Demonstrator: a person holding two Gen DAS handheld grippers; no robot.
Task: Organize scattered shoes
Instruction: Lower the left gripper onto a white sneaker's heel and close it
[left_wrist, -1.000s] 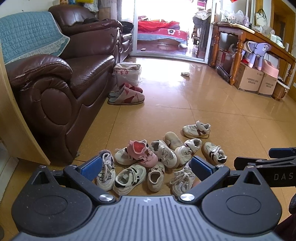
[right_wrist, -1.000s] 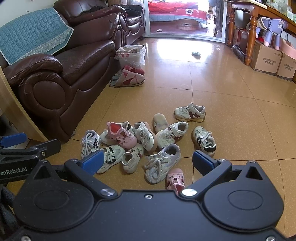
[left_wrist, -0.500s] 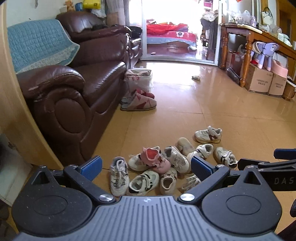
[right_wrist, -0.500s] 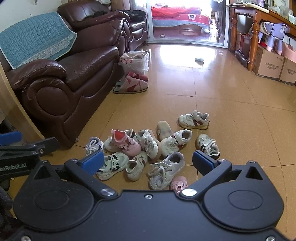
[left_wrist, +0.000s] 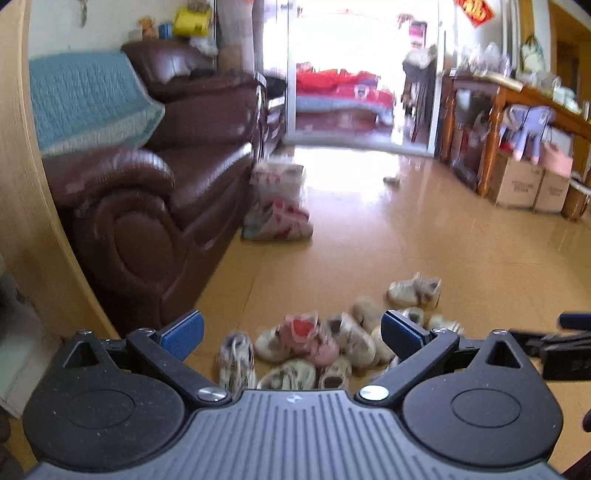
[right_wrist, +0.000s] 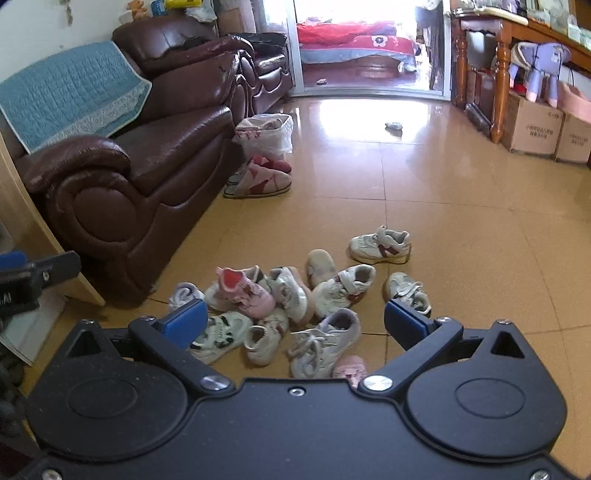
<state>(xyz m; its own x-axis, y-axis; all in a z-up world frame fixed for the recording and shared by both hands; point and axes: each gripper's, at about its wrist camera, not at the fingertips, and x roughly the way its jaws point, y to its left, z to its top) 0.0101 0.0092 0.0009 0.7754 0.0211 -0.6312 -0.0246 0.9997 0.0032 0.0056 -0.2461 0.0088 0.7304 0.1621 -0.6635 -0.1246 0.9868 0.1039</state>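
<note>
A heap of several small children's shoes lies on the tan floor. In the right wrist view I see a pink shoe (right_wrist: 245, 290), a white laced sneaker (right_wrist: 325, 341) and a white shoe with red stripes (right_wrist: 380, 245) set apart at the back. The left wrist view is blurred; the same pink shoe (left_wrist: 308, 334) shows there. My left gripper (left_wrist: 291, 334) is open and held above the heap, touching nothing. My right gripper (right_wrist: 293, 321) is also open, empty, over the near side of the heap.
A brown leather sofa (right_wrist: 140, 173) with a teal blanket stands at the left. Slippers (right_wrist: 258, 177) and a white bag (right_wrist: 267, 134) lie beside it. Cardboard boxes (right_wrist: 532, 127) sit under a wooden table at the right. A wooden panel edge (left_wrist: 22, 206) is close on the left.
Both grippers have tilted up and drawn back from the heap, so the shoes sit lower and smaller in view. The left view is now motion-blurred. Both stay open.
</note>
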